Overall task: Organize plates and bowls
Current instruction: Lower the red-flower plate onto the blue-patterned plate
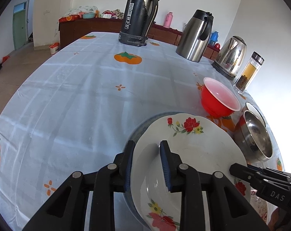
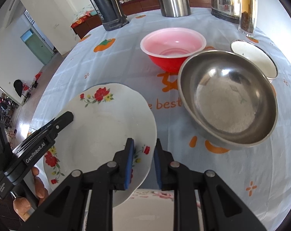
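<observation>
- My left tool [image 1: 148, 161] pinches the near-left rim of the floral plate [image 1: 193, 150]; the right tool [image 2: 144, 161] pinches its right rim.
- Plate sits tilted over a blue-rimmed plate [image 1: 143, 123] at the near edge of the tabletop [image 1: 78, 100].
- Tabletop wears a pale blue cloth with orange persimmon prints.
- Steel bowl [image 2: 228, 100] is just right of the plate, red bowl [image 2: 172, 48] behind it, white enamel bowl [image 2: 255, 59] far right.
- Back row: black thermos [image 1: 139, 17], steel carafe [image 1: 195, 36], kettle [image 1: 231, 55], tea bottle [image 1: 249, 73].
- Room: white walls, dark wood sideboard [image 1: 87, 27], green door [image 1: 19, 27], tiled floor.
</observation>
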Demonstrator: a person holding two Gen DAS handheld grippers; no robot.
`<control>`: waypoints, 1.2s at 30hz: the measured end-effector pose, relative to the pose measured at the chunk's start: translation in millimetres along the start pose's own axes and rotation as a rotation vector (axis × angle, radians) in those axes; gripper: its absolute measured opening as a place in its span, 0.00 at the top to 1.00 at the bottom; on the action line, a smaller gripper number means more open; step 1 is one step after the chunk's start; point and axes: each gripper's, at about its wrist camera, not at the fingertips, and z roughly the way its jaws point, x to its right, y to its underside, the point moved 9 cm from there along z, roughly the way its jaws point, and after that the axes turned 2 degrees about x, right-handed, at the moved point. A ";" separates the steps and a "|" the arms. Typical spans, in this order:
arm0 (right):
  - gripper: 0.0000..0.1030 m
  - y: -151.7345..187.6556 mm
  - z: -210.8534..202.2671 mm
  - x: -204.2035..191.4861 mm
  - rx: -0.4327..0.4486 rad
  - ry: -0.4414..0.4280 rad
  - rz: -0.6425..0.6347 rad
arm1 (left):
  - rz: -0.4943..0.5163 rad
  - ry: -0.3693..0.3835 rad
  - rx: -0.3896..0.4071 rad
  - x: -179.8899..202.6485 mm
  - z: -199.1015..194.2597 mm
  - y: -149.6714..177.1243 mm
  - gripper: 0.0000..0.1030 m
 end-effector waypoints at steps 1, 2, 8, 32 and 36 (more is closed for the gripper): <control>0.80 -0.1 0.0 0.3 0.003 0.001 -0.001 | -0.005 0.009 0.000 -0.6 -0.2 -0.1 0.71; 0.80 -1.1 0.9 0.3 0.007 0.001 -0.003 | -0.011 0.017 -0.001 -1.1 -0.3 0.0 0.71; 0.80 -4.8 5.1 -0.2 0.015 -0.007 -0.005 | -0.042 0.065 -0.011 -3.5 -0.8 -1.1 0.70; 0.77 -0.3 9.7 -2.7 0.027 -0.024 -0.017 | -0.092 0.207 -0.109 -6.8 -0.6 -2.7 0.62; 0.77 -0.2 9.4 -3.8 0.028 -0.028 -0.013 | -0.100 0.240 -0.125 -7.5 0.2 -2.4 0.62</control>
